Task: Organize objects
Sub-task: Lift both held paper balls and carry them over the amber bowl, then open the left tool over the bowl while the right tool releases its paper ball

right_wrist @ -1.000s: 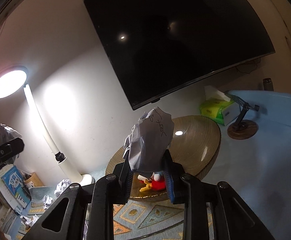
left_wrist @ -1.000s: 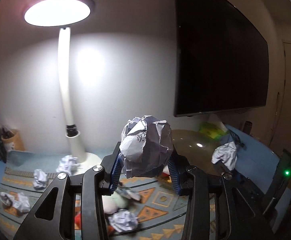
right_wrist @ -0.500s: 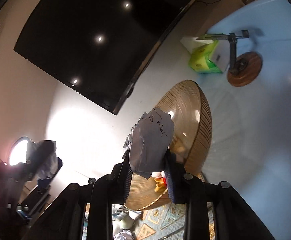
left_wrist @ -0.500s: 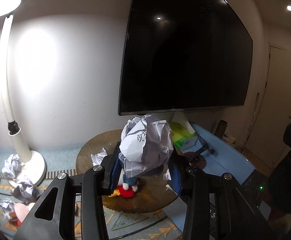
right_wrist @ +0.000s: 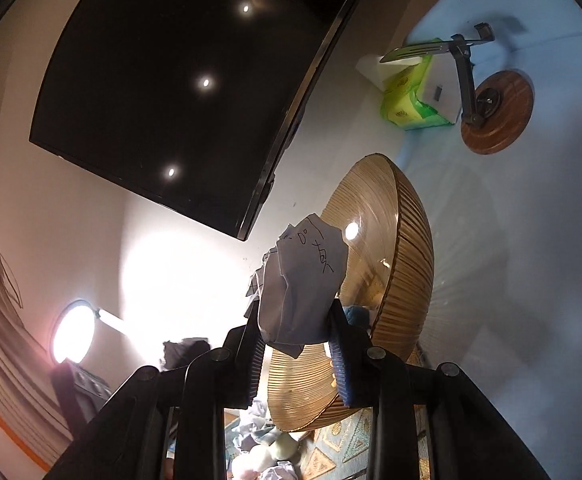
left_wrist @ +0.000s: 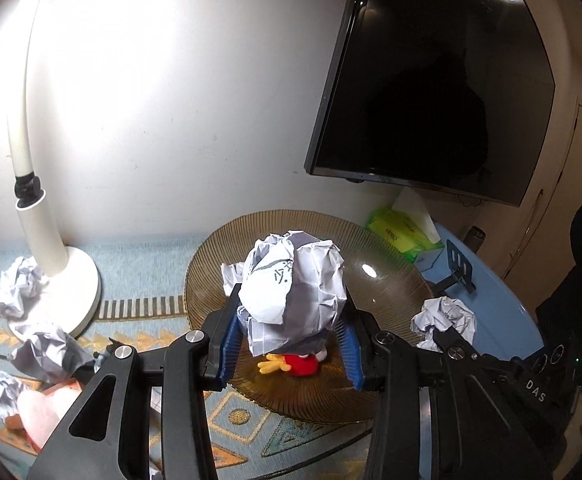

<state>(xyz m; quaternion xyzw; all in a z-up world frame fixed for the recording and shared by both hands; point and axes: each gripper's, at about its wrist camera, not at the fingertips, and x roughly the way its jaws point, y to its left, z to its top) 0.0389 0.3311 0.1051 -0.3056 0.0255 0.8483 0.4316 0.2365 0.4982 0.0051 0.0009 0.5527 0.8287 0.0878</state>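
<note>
- While both wrist views tilt steeply, I read the left hand-held gripper [left_wrist: 289, 354] as clenched on a paper ball [left_wrist: 293, 294], held above the ribbed amber bowl [left_wrist: 395, 280].
- The right hand-held gripper [right_wrist: 297, 354] is likewise clamped on its own crumpled sheet [right_wrist: 301, 286], held in the air just beside the bowl's rim.
- A red toy [left_wrist: 301, 364] with yellow feet already lies in the bowl, with a scrap of paper at the back; another ball [left_wrist: 445, 318] shows at the right rim, on the other gripper, I judge.
- More crumpled balls [left_wrist: 51, 352] lie on the patterned mat around the lamp base [left_wrist: 73, 288], so I judge the sorting far from finished.
- The paper will handle as very light, soft and springy: it crushes under the blue pads [left_wrist: 227, 354] rather than slips, and it cannot break.
- I would take each ball across its widest middle, as now; a pinch on a loose flap could let it unfold and hang.
- On letting go, so light a ball may cling to the ribbed pads or bounce off the toy, so I would open low over the bowl.
</note>
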